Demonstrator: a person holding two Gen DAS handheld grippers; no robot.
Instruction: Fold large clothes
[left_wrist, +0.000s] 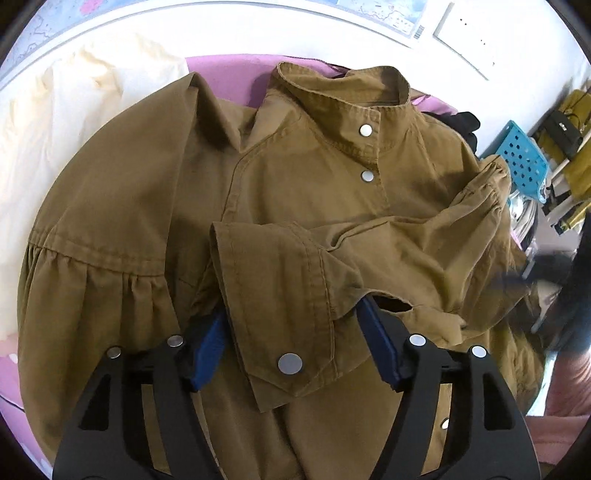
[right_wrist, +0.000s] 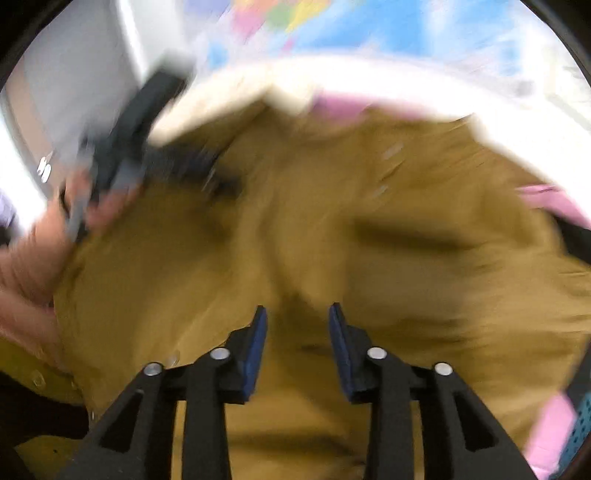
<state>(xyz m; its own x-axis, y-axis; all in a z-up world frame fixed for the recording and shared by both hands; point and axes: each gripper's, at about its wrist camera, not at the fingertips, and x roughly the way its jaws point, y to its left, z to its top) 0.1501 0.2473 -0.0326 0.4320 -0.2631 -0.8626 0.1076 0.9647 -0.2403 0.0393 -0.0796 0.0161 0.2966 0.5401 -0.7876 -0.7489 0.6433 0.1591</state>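
Observation:
A brown jacket (left_wrist: 303, 184) lies spread front up on a pink sheet (left_wrist: 221, 70), collar at the far side and snaps shut. One sleeve is folded across the chest, and its cuff (left_wrist: 280, 302) with a silver snap lies between the blue pads of my left gripper (left_wrist: 291, 310). The jaws stand wide on either side of the cuff and do not pinch it. The right wrist view is blurred. My right gripper (right_wrist: 298, 308) hovers over the brown jacket (right_wrist: 369, 240), jaws apart with nothing between them. The left gripper (right_wrist: 122, 140) and the hand (right_wrist: 33, 258) holding it show at that view's left.
Cream fabric (left_wrist: 74, 122) lies left of the jacket on the sheet. A blue perforated basket (left_wrist: 522, 155) and dark clothing (left_wrist: 465, 122) sit at the right. A white wall with a map (right_wrist: 369, 26) rises behind.

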